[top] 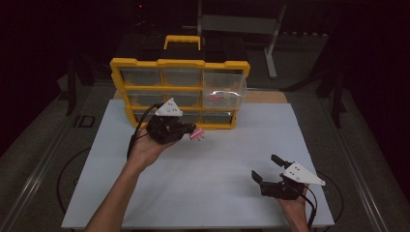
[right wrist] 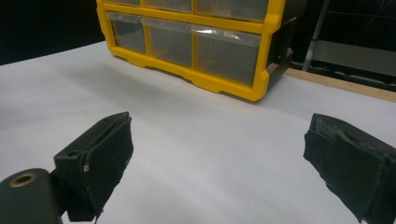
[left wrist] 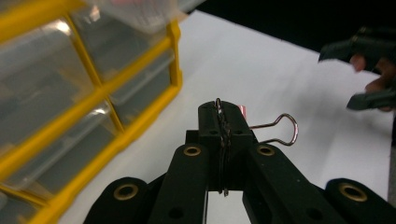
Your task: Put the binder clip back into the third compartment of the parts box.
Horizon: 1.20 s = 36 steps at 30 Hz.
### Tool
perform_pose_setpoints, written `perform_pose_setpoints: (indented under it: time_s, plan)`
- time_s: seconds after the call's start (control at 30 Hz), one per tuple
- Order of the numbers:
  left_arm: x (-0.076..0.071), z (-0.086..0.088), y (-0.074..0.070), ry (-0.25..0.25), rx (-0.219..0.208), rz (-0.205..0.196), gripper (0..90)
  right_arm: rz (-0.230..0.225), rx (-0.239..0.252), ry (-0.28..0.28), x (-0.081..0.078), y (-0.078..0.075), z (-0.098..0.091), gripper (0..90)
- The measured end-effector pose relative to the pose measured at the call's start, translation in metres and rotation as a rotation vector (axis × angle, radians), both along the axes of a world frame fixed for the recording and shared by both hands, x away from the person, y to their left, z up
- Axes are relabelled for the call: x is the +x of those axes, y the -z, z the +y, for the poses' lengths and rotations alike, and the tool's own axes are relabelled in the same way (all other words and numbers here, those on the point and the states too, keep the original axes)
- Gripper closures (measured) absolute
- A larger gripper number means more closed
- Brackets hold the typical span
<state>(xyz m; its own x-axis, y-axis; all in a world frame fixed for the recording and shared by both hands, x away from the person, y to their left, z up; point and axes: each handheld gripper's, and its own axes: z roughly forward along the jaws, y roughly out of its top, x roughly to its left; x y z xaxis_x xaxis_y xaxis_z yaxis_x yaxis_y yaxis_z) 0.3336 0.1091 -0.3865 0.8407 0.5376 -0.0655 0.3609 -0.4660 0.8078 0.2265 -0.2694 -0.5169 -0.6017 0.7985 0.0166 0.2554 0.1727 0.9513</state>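
- High view: the left gripper (top: 189,131) is held above the white table (top: 203,174), just in front of the yellow drawer cabinet (top: 180,63). Its jaws are clamped on a small pink binder clip (top: 197,135), which sticks out to the right of the jaw tips. The clip is tiny and dim here; its wire handles can hardly be made out.
- High view: the open drawer (top: 224,89) juts out from the cabinet's right column, and something pinkish lies inside, too blurred to name. The other drawers are murky behind their clear fronts.
- High view: the right gripper (top: 269,169) sits low near the table's right front corner, well apart from the clip, jaws spread wide with nothing between them. The hand holding it is cut off by the bottom edge. The room behind the cabinet is dark, with only a grey frame faintly visible.
- Left gripper view: the two black jaws meet tightly on the binder clip (left wrist: 241,111). One wire handle is pinched edge-on between the pads; the other loops out free to the right. Only a sliver of the pink body peeks out behind the jaw tips. The cabinet (left wrist: 140,121) at left is blurred and cropped, and the right gripper (left wrist: 359,74) shows at the far right, soft and cut by the edge.
- Right gripper view: the fingertips (right wrist: 105,158) stand far apart over bare table (right wrist: 205,149), gripping nothing. The cabinet (right wrist: 224,86) lies ahead, its top cut off.
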Motion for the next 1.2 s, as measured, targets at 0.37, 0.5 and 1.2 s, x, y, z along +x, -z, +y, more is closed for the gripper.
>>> perform_pose_setpoints:
  time_s: [0.37, 0.5, 1.2]
  plan:
    - [0.019, 0.015, -0.046, -0.001, -0.019, -0.024, 89.7, 0.005, 0.000, 0.003, -0.001, -0.001, 0.000, 7.5]
    - [0.027, 0.017, -0.062, 0.014, -0.034, -0.020, 89.7, 0.005, -0.003, 0.004, 0.000, -0.001, -0.001, 7.6]
    - [0.059, -0.003, -0.141, 0.018, -0.067, -0.073, 89.6, 0.007, 0.006, 0.007, -0.001, -0.001, -0.001, 7.6]
